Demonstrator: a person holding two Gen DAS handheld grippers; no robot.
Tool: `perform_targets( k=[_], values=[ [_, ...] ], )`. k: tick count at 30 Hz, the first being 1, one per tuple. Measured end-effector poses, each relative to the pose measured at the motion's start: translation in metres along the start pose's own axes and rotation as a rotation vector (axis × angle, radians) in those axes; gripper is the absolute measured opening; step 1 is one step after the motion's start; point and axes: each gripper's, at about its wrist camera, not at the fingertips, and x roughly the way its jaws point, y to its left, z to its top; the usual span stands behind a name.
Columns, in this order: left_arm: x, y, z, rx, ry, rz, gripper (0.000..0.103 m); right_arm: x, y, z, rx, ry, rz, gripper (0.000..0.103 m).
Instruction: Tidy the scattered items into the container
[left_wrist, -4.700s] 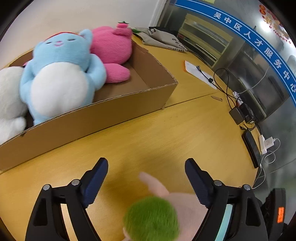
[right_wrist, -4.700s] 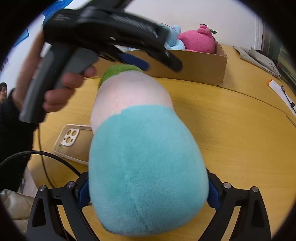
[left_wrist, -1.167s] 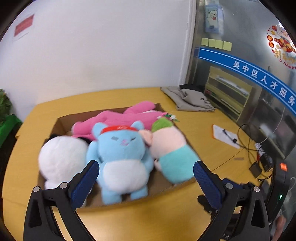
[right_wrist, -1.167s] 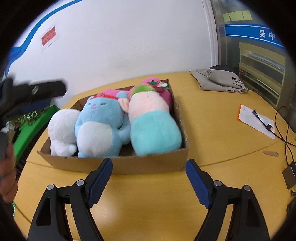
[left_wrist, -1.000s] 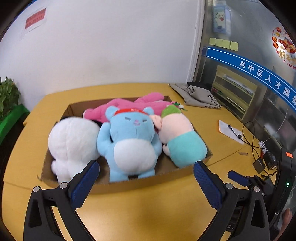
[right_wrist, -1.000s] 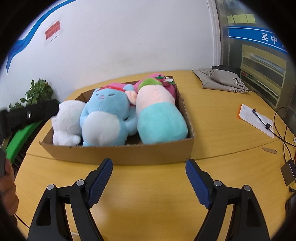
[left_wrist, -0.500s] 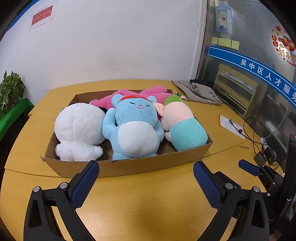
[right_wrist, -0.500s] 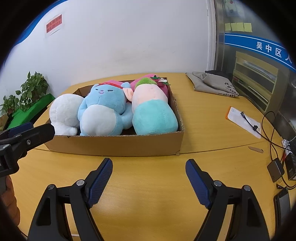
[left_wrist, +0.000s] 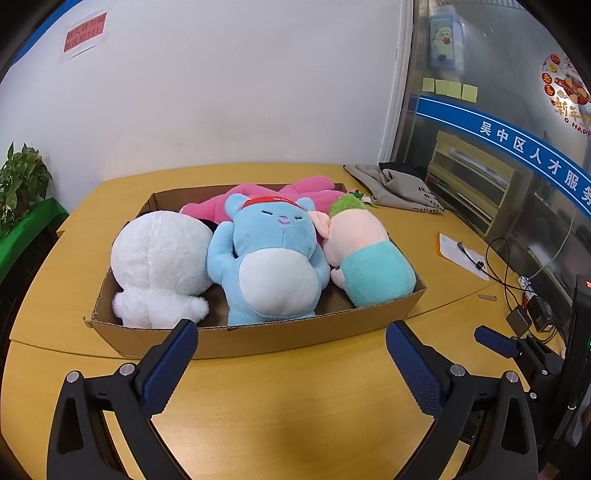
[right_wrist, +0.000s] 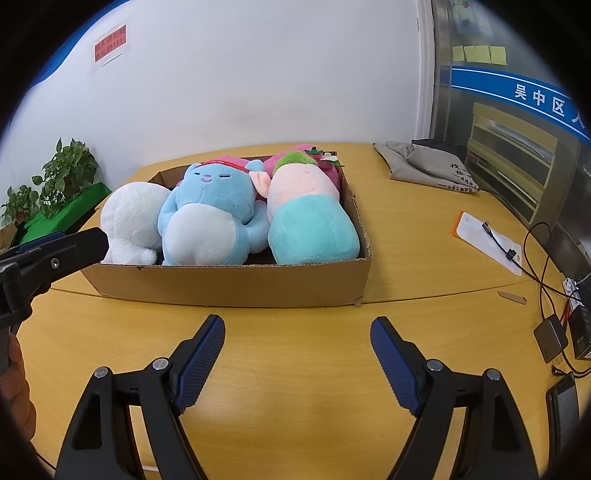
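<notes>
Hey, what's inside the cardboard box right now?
The box holds four plush toys: a white one, a blue bear, a pink-and-teal doll, and a pink toy lying behind them, mostly covered. The box floor beneath them is hidden.

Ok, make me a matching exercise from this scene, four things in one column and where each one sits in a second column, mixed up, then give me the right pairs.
Things
1. white plush
2. blue bear plush
3. pink and teal plush
4. grey cloth bag

Places
A. middle of the cardboard box
B. on the table, outside the box, towards the glass wall
C. left end of the box, as the left wrist view shows it
D. right end of the box, as the left wrist view shows it

Pairs: 1-C, 2-A, 3-D, 4-B
</notes>
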Motion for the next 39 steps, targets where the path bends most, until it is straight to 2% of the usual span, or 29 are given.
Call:
perform_targets(
  k=[9, 17, 21, 31, 35, 39],
  values=[
    [0.005, 0.001, -0.001, 0.013, 0.006, 0.001, 0.103, 0.003, -0.002, 0.001, 0.013, 0.011, -0.001, 0.081],
    [0.007, -0.003, -0.004, 0.020, -0.006, 0.035, 0.103, 0.005, -0.006, -0.002, 0.012, 0.019, -0.011, 0.081],
    [0.010, 0.001, -0.008, -0.003, 0.019, 0.014, 0.103, 0.006, -0.007, -0.002, 0.017, 0.019, -0.010, 0.081],
    [0.002, 0.010, -0.007, -0.025, 0.010, 0.036, 0.103, 0.008, -0.005, -0.003, 0.006, 0.027, -0.007, 0.081],
    [-0.021, 0.023, -0.002, -0.041, -0.027, 0.045, 0.103, 0.000, 0.000, -0.002, -0.016, 0.010, 0.030, 0.081],
    [-0.050, 0.041, -0.007, -0.032, -0.038, 0.080, 0.103, -0.016, 0.015, -0.016, -0.092, 0.004, 0.145, 0.081]
  ],
)
